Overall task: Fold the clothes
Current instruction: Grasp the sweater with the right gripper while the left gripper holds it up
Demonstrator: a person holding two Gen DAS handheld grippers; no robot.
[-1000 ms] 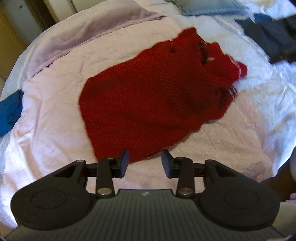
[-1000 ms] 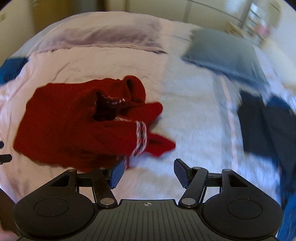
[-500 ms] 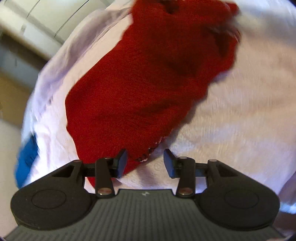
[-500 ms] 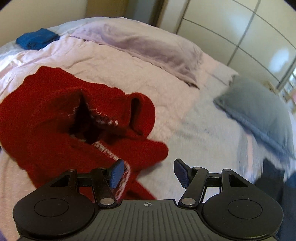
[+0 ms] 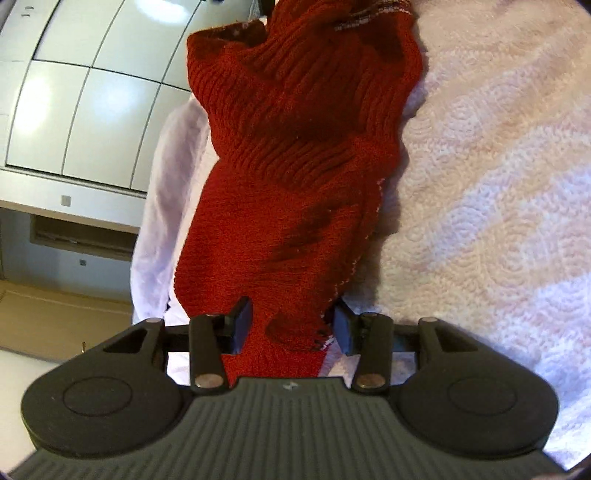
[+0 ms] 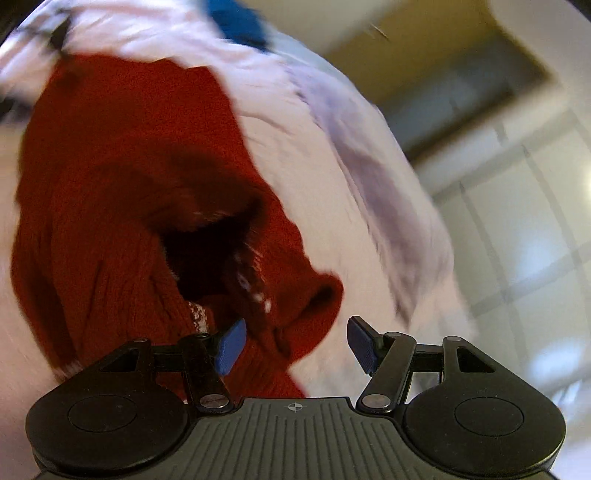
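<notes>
on the bed [image 5: 498,184] sits a red knit sweater [image 5: 295,166], crumpled on the pale textured cover, not flat at all. from the left wrist view it runs up the middle of the picture as a long ribbed heap, with a bit of patterned trim showing at the very top. its near edge, with a thin line of white stitching along the hem, lies right between the fingers of the left gripper [image 5: 291,325]. those jaws have just been opening and stand apart now, cloth in the gap, the left pad [image 5: 240,325] right against the knit, but nothing is pinched from what i can see.

right wrist view is blurry. same sweater [image 6: 129,221], seen from the other end, with a dark opening in the middle and some white pattern around it. a rolled lump of it sits just in front of the right gripper [image 6: 295,343], whose blue pads [image 6: 231,345] are spread wide, with knit and bare cover showing in the gap and nothing clamped.

other stuff: a lilac pillow [image 6: 369,166] beyond the sweater, something blue [image 6: 236,22] at the far edge of the bed, and white panelled wardrobe doors [image 5: 74,92] off to the side.
</notes>
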